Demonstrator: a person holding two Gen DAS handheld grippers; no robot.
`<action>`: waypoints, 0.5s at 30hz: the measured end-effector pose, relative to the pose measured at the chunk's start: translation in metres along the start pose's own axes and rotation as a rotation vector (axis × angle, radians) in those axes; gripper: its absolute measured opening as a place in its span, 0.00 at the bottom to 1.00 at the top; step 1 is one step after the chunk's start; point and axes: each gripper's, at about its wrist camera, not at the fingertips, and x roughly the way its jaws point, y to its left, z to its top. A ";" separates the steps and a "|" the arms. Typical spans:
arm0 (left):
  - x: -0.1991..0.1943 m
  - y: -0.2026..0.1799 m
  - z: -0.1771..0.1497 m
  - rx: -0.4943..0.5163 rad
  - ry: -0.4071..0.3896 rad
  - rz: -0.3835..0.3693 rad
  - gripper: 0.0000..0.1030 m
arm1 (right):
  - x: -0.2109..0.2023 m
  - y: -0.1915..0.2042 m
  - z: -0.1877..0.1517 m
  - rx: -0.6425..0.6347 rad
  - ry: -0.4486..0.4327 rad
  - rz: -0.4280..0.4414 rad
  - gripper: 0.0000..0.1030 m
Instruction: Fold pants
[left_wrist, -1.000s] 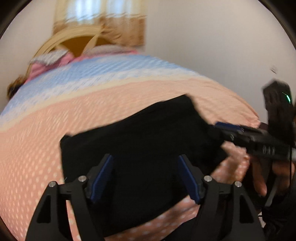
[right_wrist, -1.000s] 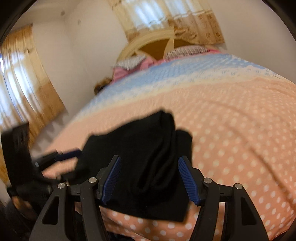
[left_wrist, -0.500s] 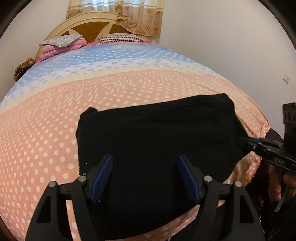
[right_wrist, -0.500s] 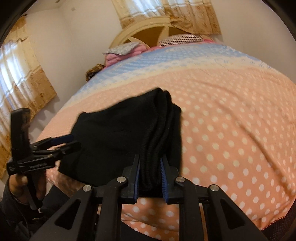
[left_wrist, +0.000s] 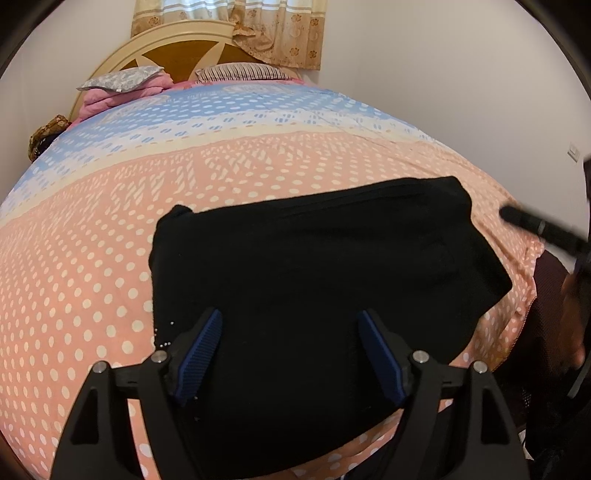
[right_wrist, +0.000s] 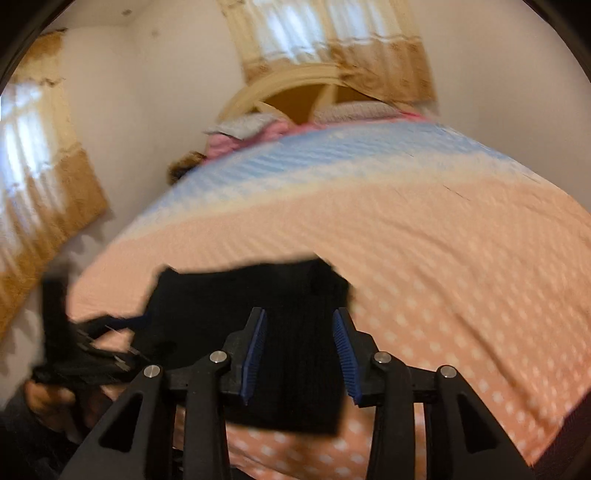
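A: What differs from half a second ago?

B: My right hand-held gripper (right_wrist: 299, 354) was pinched on the thick right edge of the pants (left_wrist: 317, 291). Now its jaws are opening, the blue pads stand off the cloth on both sides, and the folded edge lies between them untouched. My left hand-held gripper (left_wrist: 290, 354) has barely shifted; its jaws are opening a little too and stand wide, gripping nothing, with the pants lying under them.

A: Where are the pants?

B: On the near part of the bed (left_wrist: 92, 288), close to its front edge. They lie flat as a folded black block, roughly rectangular, with one seam line running along the far side and a small bump at the far left corner.

A: Materials?

B: The pants look like soft, matte, dark knit. The bedspread is salmon cloth with pale dots, turning to a blue band toward the pillows (left_wrist: 122, 79) and the arched wooden headboard (left_wrist: 192, 51). The right view is blurred.
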 end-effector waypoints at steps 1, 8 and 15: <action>0.000 -0.001 0.000 0.002 0.000 0.001 0.77 | 0.002 0.005 0.006 -0.012 -0.007 0.040 0.39; 0.004 0.001 -0.005 0.006 0.004 0.001 0.79 | 0.065 0.005 0.026 0.050 0.110 0.175 0.40; 0.004 0.006 -0.013 0.013 -0.009 0.008 0.85 | 0.085 -0.013 0.020 0.104 0.173 0.150 0.40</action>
